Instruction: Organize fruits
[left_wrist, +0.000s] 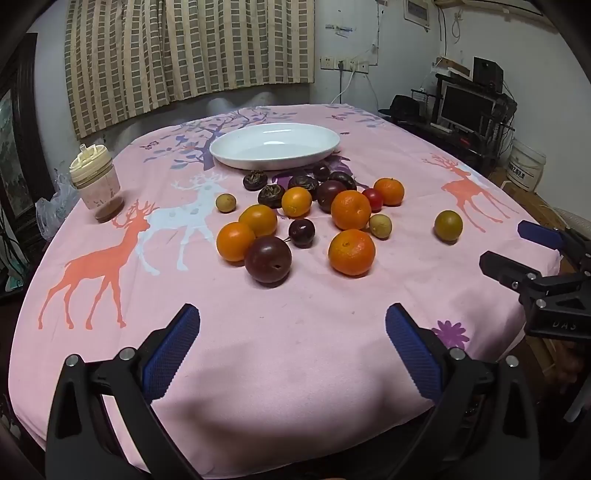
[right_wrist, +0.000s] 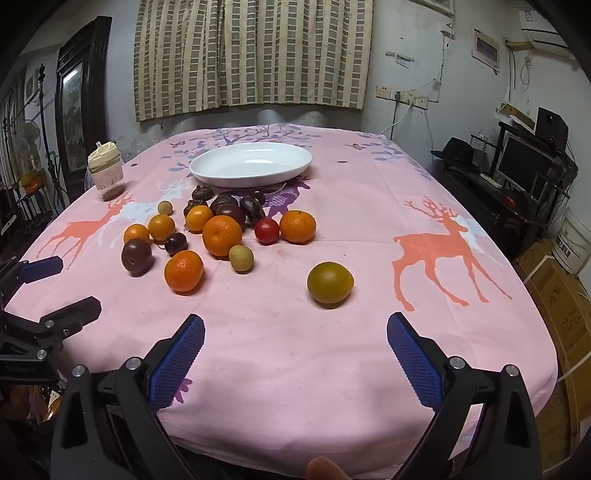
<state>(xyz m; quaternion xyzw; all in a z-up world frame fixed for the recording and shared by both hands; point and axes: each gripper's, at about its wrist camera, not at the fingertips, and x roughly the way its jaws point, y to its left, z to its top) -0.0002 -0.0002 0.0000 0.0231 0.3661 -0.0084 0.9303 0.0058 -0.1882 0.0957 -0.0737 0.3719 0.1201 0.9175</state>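
Ahead, fruits lie beyond both open, empty jaws, near plate

Six oranges, one white plate

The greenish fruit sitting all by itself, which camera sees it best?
The right wrist view: the greenish fruit sits big and near, just ahead of the open right gripper. The left wrist view shows it smaller, off to the right side.
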